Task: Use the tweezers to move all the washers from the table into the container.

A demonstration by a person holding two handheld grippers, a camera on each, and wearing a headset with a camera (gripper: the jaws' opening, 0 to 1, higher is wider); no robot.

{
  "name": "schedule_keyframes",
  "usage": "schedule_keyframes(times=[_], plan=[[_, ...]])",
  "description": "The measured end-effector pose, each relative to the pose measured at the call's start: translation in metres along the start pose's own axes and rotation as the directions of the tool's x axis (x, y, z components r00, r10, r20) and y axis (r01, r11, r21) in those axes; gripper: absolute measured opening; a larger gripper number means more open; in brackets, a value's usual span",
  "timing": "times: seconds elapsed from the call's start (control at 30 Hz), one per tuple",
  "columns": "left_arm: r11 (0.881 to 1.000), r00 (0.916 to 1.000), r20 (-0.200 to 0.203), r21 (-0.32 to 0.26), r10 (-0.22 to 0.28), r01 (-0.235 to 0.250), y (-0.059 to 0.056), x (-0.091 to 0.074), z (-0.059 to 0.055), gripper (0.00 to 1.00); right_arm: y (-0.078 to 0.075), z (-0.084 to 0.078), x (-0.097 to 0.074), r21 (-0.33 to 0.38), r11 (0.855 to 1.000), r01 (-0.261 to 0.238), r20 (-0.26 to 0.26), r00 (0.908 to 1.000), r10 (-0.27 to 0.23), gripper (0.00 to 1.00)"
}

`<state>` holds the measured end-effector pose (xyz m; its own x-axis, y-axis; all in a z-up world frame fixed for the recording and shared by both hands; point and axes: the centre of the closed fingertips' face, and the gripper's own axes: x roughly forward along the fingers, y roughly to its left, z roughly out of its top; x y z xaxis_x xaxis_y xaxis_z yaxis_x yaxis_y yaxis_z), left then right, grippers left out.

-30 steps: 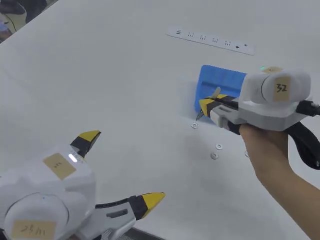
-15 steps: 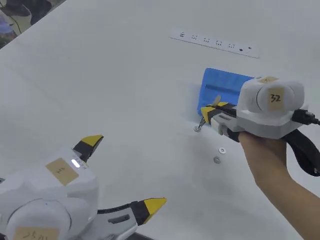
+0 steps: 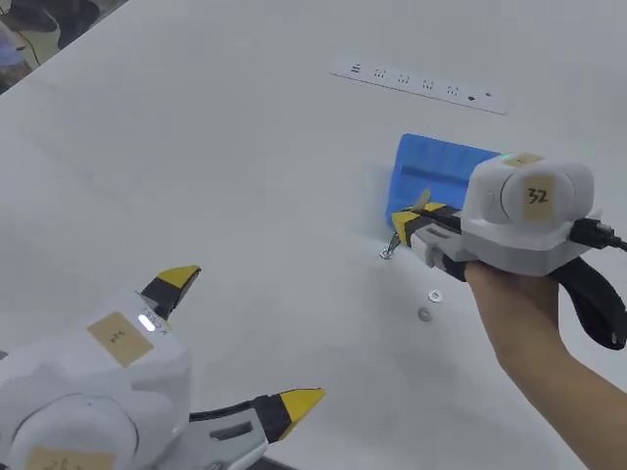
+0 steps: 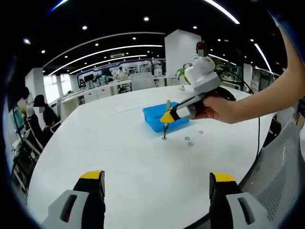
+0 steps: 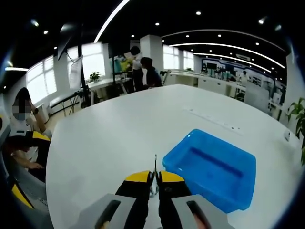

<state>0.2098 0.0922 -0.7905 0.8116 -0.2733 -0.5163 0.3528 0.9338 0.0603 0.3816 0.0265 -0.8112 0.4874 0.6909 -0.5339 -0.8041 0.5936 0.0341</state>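
My right gripper (image 3: 405,224) is shut on thin metal tweezers (image 3: 392,240), which point down at the table. Their tips touch a small washer (image 3: 385,254) just in front of the blue container (image 3: 436,164); I cannot tell whether the washer is pinched. Two more washers (image 3: 435,296) (image 3: 424,314) lie on the white table nearer me. The left gripper view has the tweezers (image 4: 165,130) beside the container (image 4: 155,118), with loose washers (image 4: 190,143) to their right. My left gripper (image 3: 240,339) hovers open and empty at the lower left, far from them. The right gripper view has the container (image 5: 209,167) just right of its shut jaws.
A white power strip (image 3: 419,84) lies on the table beyond the container. The white tabletop (image 3: 196,147) stretches wide to the left. A hand (image 3: 519,313) holds the right gripper. People and desks stand far behind in the right gripper view.
The right gripper dipped a little, bringing the tweezer tips down from above the washer beside the container onto it. The left gripper stayed open in place.
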Motion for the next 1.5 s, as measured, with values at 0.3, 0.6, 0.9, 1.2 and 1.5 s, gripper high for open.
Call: schedule_keyframes(times=[0.3,0.6,0.9,1.2,1.5], plan=[[1.0,0.9998,0.008,-0.01,0.017,-0.017,0.004,-0.001,0.002,0.93,0.007,-0.001,0.0,-0.055,0.998,-0.008,0.004,1.0,0.008,0.01],[1.0,0.9998,0.007,-0.006,0.018,-0.018,0.005,-0.001,0.001,0.93,0.004,0.0,0.001,-0.025,1.0,-0.002,0.011,0.9999,0.002,0.01],[1.0,0.9998,0.012,-0.006,0.013,-0.013,0.004,-0.002,-0.001,0.92,0.007,-0.001,0.001,-0.012,1.0,0.012,-0.014,0.9998,-0.012,0.01],[1.0,0.9998,0.005,-0.014,0.021,-0.021,0.006,-0.004,-0.005,0.92,0.008,0.015,-0.008,0.012,1.0,-0.005,0.029,0.9996,0.004,0.01],[1.0,0.9999,-0.002,-0.014,0.015,-0.015,0.005,-0.005,-0.007,0.91,0.005,0.027,-0.018,0.014,1.0,0.004,0.06,0.9982,-0.005,0.01]])
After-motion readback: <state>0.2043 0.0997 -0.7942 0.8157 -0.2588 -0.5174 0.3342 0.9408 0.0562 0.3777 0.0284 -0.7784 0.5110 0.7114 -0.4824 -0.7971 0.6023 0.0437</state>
